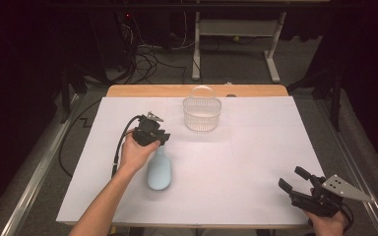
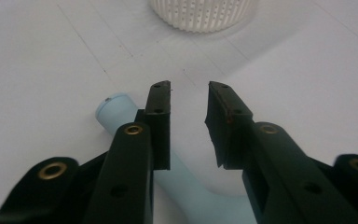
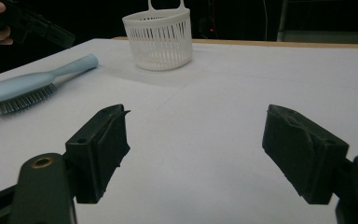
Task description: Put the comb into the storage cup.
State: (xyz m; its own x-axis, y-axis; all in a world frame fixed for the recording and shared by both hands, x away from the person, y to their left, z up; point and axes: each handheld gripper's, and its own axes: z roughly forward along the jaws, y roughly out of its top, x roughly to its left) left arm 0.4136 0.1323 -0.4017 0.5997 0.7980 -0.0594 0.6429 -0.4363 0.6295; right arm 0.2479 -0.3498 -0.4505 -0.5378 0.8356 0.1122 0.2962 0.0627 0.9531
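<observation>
1. Gripping the handle is the step in hand: the left tongs [image 2: 189,100] hang over the handle of the light-blue hairbrush [image 1: 159,169], jaws part-way in with a gap between them and not yet pressing on the handle, which lies below them.
2. Location of the brush: on the white sheet of the bench [image 1: 256,162], left of centre, bristles down, handle pointing toward the far edge and the white basket [image 1: 202,114].
3. Lower the left tongs until both pads sit on either side of the handle, then close squarely across its narrow part, not near the rounded tip.
4. Keep the jaws level with the bench; a tilted grip is likely to let the brush swing head-down when lifted.
5. The right tongs [image 3: 196,149] rest near the right front corner, jaws spread wide, holding nothing. Keep them clear.
</observation>
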